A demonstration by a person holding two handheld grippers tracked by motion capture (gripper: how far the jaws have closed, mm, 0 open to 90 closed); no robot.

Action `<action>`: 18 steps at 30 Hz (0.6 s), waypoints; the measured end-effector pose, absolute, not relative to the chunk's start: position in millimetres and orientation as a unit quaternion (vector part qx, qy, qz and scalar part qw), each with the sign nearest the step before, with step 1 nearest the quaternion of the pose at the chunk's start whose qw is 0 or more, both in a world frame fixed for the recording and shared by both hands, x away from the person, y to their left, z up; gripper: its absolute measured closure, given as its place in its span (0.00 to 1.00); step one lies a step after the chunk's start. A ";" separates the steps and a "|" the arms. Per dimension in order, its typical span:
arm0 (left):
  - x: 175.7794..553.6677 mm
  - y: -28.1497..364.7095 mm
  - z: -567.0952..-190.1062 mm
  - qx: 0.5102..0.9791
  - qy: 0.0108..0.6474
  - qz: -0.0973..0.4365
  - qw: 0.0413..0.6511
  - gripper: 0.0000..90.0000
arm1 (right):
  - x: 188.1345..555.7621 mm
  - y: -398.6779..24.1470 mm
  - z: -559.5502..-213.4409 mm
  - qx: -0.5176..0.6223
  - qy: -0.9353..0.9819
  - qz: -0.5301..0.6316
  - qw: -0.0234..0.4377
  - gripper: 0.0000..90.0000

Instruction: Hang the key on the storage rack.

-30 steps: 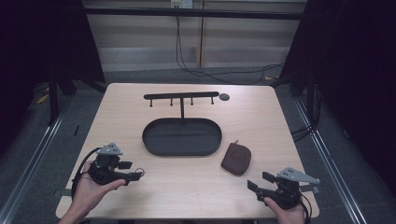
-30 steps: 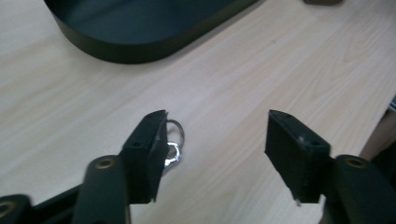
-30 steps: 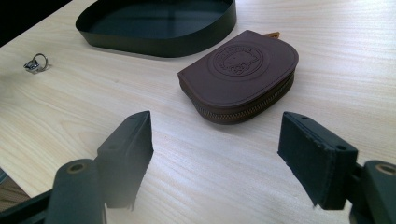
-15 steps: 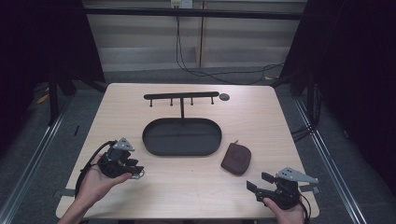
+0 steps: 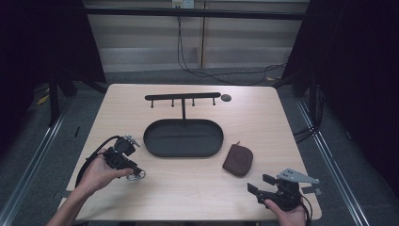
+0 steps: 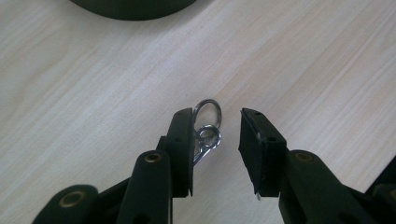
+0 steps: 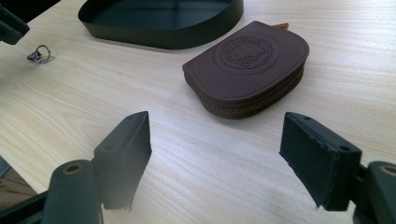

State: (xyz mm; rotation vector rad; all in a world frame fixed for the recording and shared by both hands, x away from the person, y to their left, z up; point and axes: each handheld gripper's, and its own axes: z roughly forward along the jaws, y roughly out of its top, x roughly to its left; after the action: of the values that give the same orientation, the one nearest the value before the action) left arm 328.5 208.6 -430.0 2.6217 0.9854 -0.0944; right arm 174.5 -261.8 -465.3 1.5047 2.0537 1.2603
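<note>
A small metal key ring (image 6: 207, 126) with a clip lies on the wooden table (image 5: 188, 188), left of centre. My left gripper (image 6: 217, 140) points down over it. The ring sits between the jaws, against the left pad (image 6: 184, 144), with a gap to the right pad. These jaws have just been closing and are narrow but open. From above, the left gripper (image 5: 134, 172) is in front of the tray's left end, by the ring (image 5: 138, 175). My right gripper (image 5: 261, 184) rests near the front right corner, wide open, with a brown zipped pouch (image 7: 247, 65) ahead of it.
A black oval tray (image 5: 183, 155) sits mid-table, with a black hook rack (image 5: 182, 96) rising behind it. A small grey disc (image 5: 226, 98) lies by the rack's right end. The pouch (image 5: 237, 160) is right of the tray. Cables trail from both grippers.
The left hand has moved right and a little away from the front edge, and its jaws have narrowed around the key ring. The right gripper has stayed put.
</note>
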 end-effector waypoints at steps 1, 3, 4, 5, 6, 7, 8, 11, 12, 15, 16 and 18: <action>330.2 207.7 -431.8 0.921 0.349 -0.037 0.166 0.73 | 174.6 -261.6 -465.4 0.525 0.715 0.438 0.149 0.27; 332.3 207.5 -432.4 0.923 0.348 -0.036 0.160 0.73 | 174.9 -261.6 -465.7 0.524 0.715 0.438 0.148 0.27; 334.8 207.0 -434.1 0.923 0.350 -0.038 0.156 0.73 | 175.0 -261.5 -465.8 0.524 0.716 0.437 0.147 0.27; 336.3 206.4 -435.3 0.921 0.353 -0.042 0.158 0.73 | 175.0 -261.3 -465.8 0.524 0.716 0.437 0.146 0.27; 339.1 206.1 -436.6 0.920 0.357 -0.048 0.155 0.73 | 175.0 -261.1 -465.8 0.525 0.717 0.435 0.145 0.27; 339.1 206.1 -436.6 0.920 0.357 -0.048 0.155 0.73 | 175.0 -261.1 -465.8 0.525 0.717 0.435 0.145 0.27; 340.8 206.0 -437.6 0.921 0.355 -0.051 0.152 0.73 | 174.9 -261.1 -465.8 0.525 0.717 0.435 0.145 0.27; 345.9 205.0 -441.9 0.921 0.357 -0.066 0.142 0.73 | 175.3 -260.9 -466.2 0.525 0.718 0.434 0.144 0.27; 345.9 205.0 -441.9 0.921 0.357 -0.066 0.142 0.73 | 175.3 -260.8 -466.2 0.524 0.719 0.433 0.145 0.27; 349.6 203.6 -445.4 0.923 0.354 -0.073 0.132 0.73 | 175.3 -260.6 -466.3 0.524 0.719 0.432 0.145 0.27; 350.8 202.9 -446.9 0.923 0.354 -0.076 0.130 0.73 | 175.4 -260.6 -466.3 0.524 0.720 0.432 0.144 0.27; 351.6 202.1 -448.7 0.923 0.354 -0.079 0.129 0.74 | 175.5 -260.7 -466.6 0.524 0.720 0.432 0.144 0.27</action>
State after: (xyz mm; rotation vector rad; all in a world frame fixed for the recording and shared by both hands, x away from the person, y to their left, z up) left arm 351.6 202.1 -448.7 2.6832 1.0293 -0.2309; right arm 175.5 -260.7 -466.6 1.5101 2.0747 1.2455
